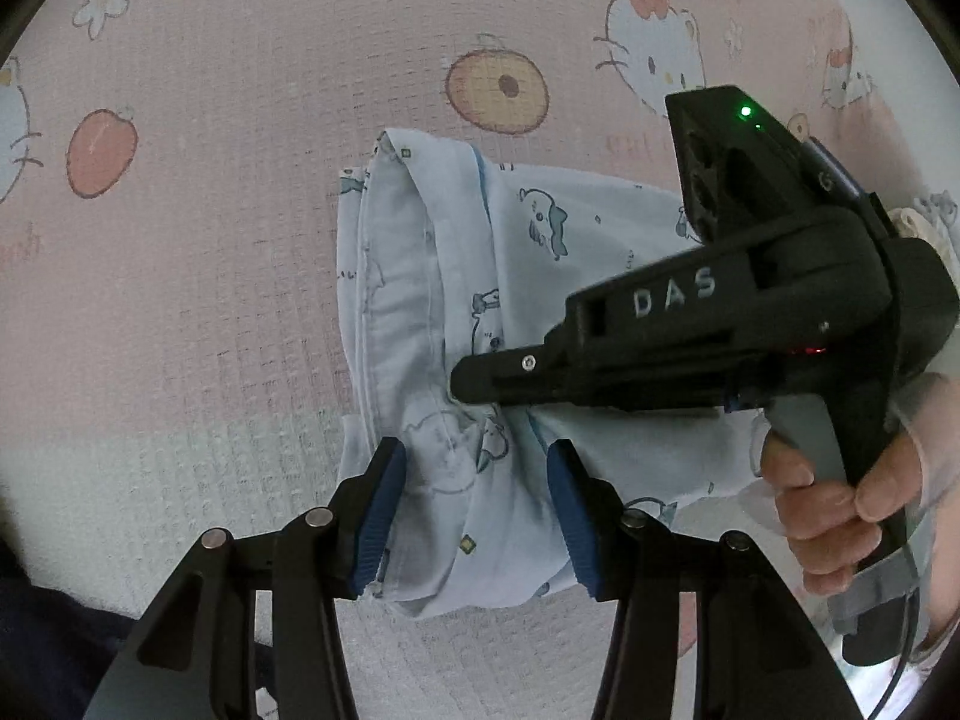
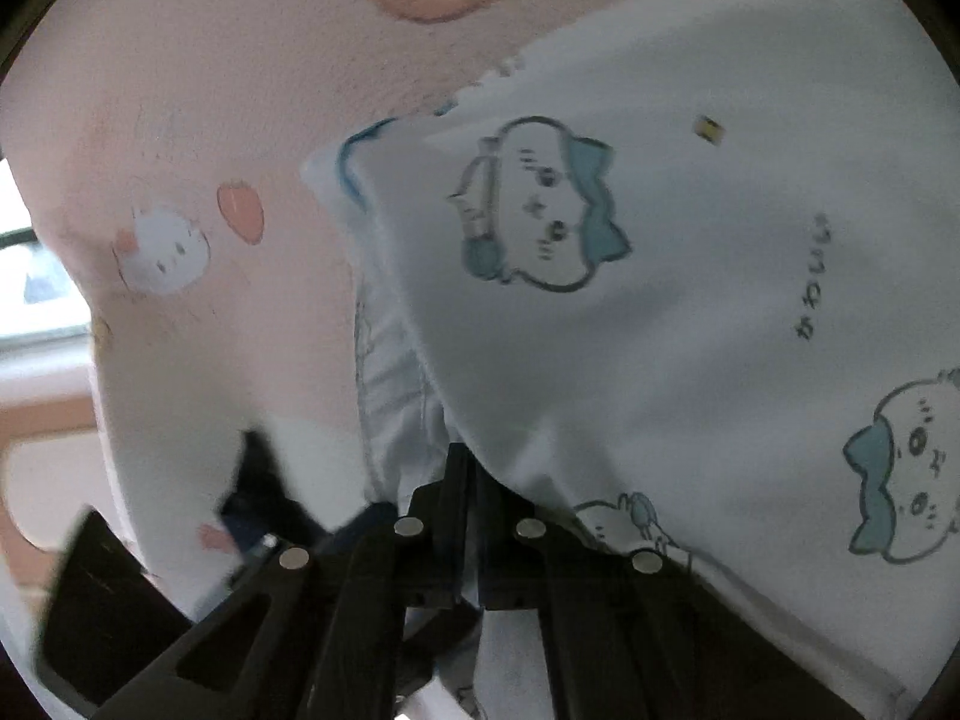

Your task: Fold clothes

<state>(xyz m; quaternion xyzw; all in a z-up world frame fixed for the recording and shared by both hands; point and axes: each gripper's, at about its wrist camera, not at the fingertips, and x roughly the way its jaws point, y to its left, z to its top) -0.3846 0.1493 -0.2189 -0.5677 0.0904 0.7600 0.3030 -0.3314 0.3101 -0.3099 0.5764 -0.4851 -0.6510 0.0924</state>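
Left wrist view: right claw [image 1: 462,387], lettered "DAS", pinches garment [image 1: 528,252]; left claw [image 1: 477,468] wide.

Left gripper [image 1: 477,510] agape over blue garment [image 1: 420,312] — right gripper [image 1: 465,384] pinching its fold.

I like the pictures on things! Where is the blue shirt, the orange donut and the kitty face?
blue shirt [image 1: 420,276], left wrist view, on its folded middle panel.
orange donut [image 1: 497,91], left wrist view, on its ring.
kitty face [image 1: 657,51], left wrist view, on the white cheek.

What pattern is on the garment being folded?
Pale blue garment with cartoon animal faces and teal bows; clearest in the right wrist view.
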